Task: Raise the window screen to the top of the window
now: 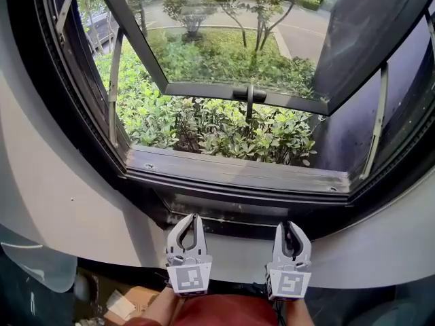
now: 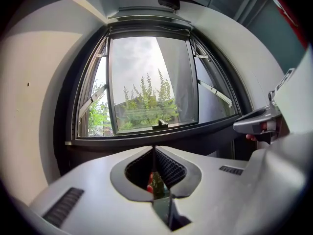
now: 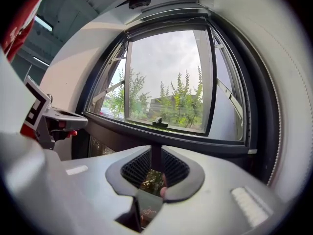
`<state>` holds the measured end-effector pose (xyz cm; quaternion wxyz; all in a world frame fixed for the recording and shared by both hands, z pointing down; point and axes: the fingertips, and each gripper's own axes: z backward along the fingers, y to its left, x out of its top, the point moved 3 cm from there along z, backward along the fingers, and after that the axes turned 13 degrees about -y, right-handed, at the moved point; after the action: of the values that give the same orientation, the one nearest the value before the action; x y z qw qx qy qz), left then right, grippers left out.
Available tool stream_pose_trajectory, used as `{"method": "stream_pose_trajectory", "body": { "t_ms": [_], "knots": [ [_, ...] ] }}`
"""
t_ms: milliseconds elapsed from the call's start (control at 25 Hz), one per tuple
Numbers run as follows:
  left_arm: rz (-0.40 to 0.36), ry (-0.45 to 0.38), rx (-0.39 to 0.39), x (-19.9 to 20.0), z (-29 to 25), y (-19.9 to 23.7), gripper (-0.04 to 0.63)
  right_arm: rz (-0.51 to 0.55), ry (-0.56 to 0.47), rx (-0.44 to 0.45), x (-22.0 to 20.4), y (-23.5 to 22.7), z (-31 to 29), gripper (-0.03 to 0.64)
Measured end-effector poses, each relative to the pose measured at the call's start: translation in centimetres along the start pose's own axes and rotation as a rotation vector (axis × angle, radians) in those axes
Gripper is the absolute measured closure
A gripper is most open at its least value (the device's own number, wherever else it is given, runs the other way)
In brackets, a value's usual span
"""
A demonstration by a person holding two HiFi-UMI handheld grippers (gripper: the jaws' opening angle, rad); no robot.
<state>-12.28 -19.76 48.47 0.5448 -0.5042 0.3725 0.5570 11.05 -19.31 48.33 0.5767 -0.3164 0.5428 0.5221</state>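
Below the metal window frame (image 1: 238,174) in the head view, note two grey moulded grippers, each with one black-and-white square marker on its cube: left gripper (image 1: 194,217), right gripper (image 1: 291,225). Locate the window screen (image 1: 231,211) as a low glossy rail at the frame's foot, mesh not discernible. Through the left gripper view, read ribbed black pads (image 2: 171,169) with tips closed together, empty. Through the right gripper view, read identical pads (image 3: 174,169) with a narrow slit between tips, nothing gripped.
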Motion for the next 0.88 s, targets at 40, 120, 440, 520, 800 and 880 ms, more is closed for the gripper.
{"method": "stream_pose_trajectory", "body": {
  "t_ms": [40,120,440,520,800,880],
  "knots": [
    [0.006,0.002,-0.005,0.0,0.0,-0.1,0.583,0.004,0.004,-0.013,0.0,-0.1,0.0,0.56],
    [0.004,0.015,-0.022,-0.1,-0.1,-0.4,0.589,0.005,0.003,-0.024,0.1,-0.2,0.0,0.601],
    [-0.015,0.003,-0.03,0.1,-0.2,-0.6,0.589,0.024,0.002,0.002,1.2,0.3,-0.5,0.606],
    [-0.012,0.003,-0.031,0.1,-0.2,-0.7,0.589,0.024,0.009,-0.001,1.4,0.2,-0.6,0.606],
    [-0.014,0.013,-0.034,0.0,-0.2,-0.9,0.589,0.037,0.0,0.013,1.3,0.4,-0.7,0.606],
    [-0.009,0.016,-0.033,-0.1,-0.2,-1.0,0.589,0.033,-0.016,0.016,1.5,0.5,-0.8,0.606]
  ]
}}
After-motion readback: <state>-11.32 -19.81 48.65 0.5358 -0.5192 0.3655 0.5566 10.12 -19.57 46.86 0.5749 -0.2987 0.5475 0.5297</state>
